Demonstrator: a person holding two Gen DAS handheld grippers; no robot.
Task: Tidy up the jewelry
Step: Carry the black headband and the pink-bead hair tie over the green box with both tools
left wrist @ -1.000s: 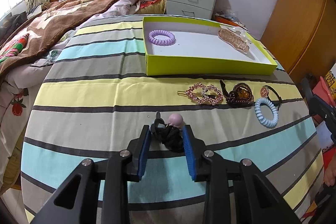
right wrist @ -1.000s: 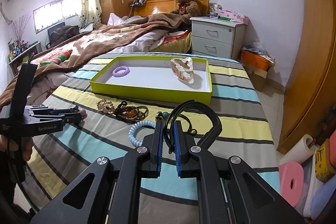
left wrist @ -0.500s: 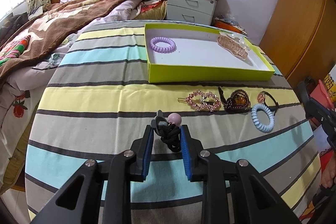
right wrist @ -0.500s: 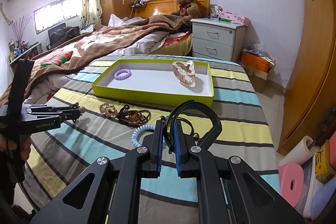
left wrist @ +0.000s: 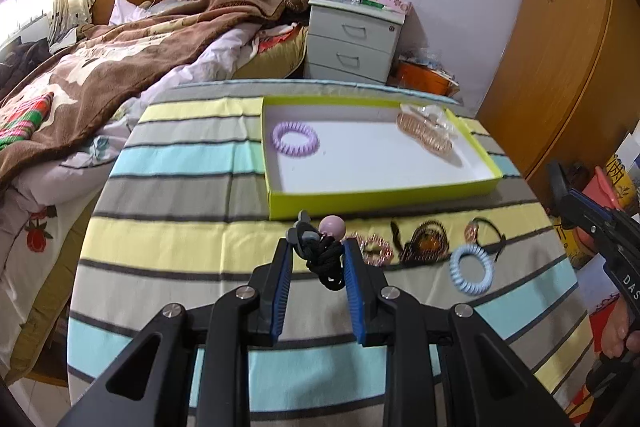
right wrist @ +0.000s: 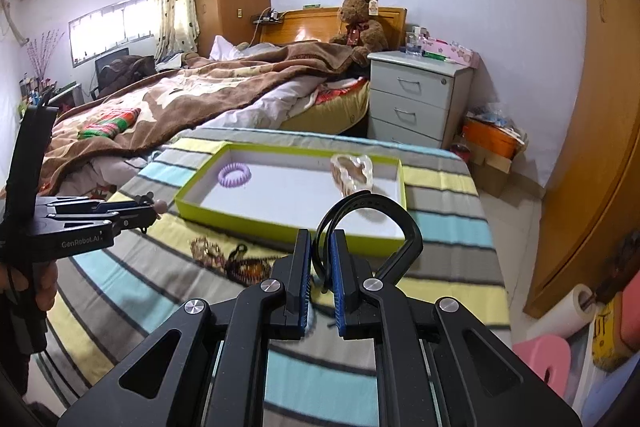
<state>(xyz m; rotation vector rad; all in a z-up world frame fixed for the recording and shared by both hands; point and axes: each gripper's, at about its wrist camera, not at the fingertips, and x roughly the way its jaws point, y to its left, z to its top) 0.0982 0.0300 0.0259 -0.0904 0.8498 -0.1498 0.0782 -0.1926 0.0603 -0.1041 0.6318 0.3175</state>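
Observation:
My left gripper is shut on a black hair tie with a pink bead and holds it above the striped table, just short of the yellow-green tray. My right gripper is shut on a black headband, lifted over the tray's near right corner. The tray holds a purple coil tie and a clear pink claw clip. A pink rhinestone clip, a brown beaded clip, a black tie with a charm and a blue coil tie lie on the table.
The round table carries a striped cloth. A bed with a brown blanket lies to the left, a grey nightstand behind, wooden wardrobes to the right. The left gripper also shows in the right wrist view.
Both grippers have risen and moved toward the tray with their loads. The left jaws closed tighter on the black hair tie.

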